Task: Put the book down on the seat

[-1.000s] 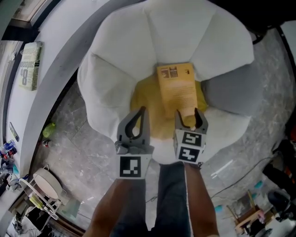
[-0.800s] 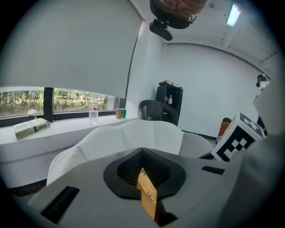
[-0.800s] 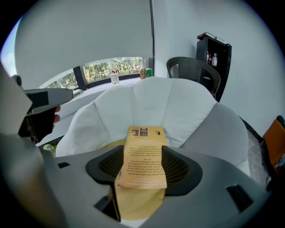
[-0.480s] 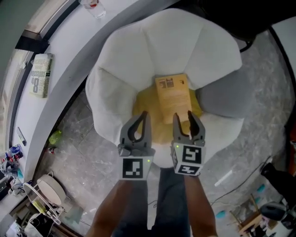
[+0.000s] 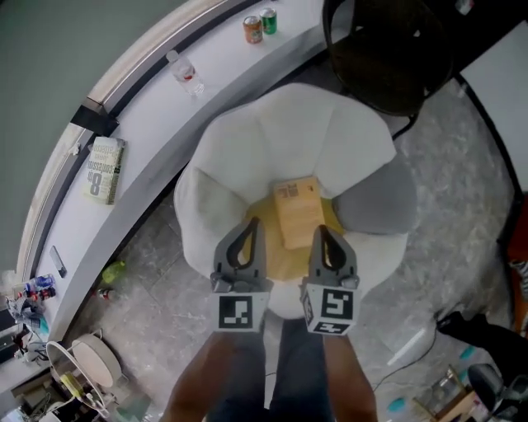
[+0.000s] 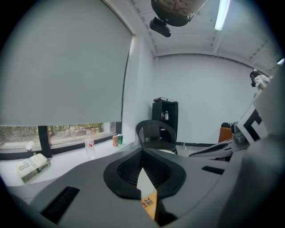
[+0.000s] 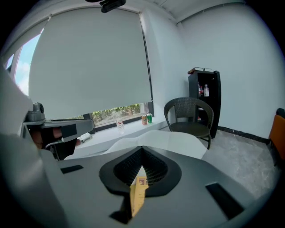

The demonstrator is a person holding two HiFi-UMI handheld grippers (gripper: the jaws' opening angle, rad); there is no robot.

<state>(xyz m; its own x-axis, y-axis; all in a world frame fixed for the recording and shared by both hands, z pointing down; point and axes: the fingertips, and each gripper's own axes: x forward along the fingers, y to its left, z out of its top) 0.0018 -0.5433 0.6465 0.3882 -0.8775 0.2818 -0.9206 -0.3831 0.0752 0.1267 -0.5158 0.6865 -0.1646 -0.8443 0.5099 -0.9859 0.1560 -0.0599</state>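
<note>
A tan book (image 5: 297, 210) lies flat on the yellow middle (image 5: 262, 251) of a white, petal-shaped seat (image 5: 247, 152). My right gripper (image 5: 320, 229) hangs above the book's near right corner, jaws shut with nothing between them. My left gripper (image 5: 252, 221) is beside it to the left, over the yellow patch, also shut and empty. In the right gripper view the right gripper (image 7: 142, 148) has its jaws together, and a strip of the book (image 7: 138, 196) shows below them. The left gripper view shows the left gripper (image 6: 143, 150) shut the same way, with a sliver of the book (image 6: 149, 205) below.
A grey cushion (image 5: 375, 206) adjoins the seat on the right. A black wicker chair (image 5: 379, 58) stands behind it. The curved white ledge (image 5: 165, 124) on the left carries two cans (image 5: 260, 25), a bottle (image 5: 186, 72) and another book (image 5: 103, 169). Clutter lies on the floor at both lower corners.
The right gripper's jaws, open around the book's near edge a second ago, have closed and drawn back. Both grippers have lifted away; the book stays on the seat.
</note>
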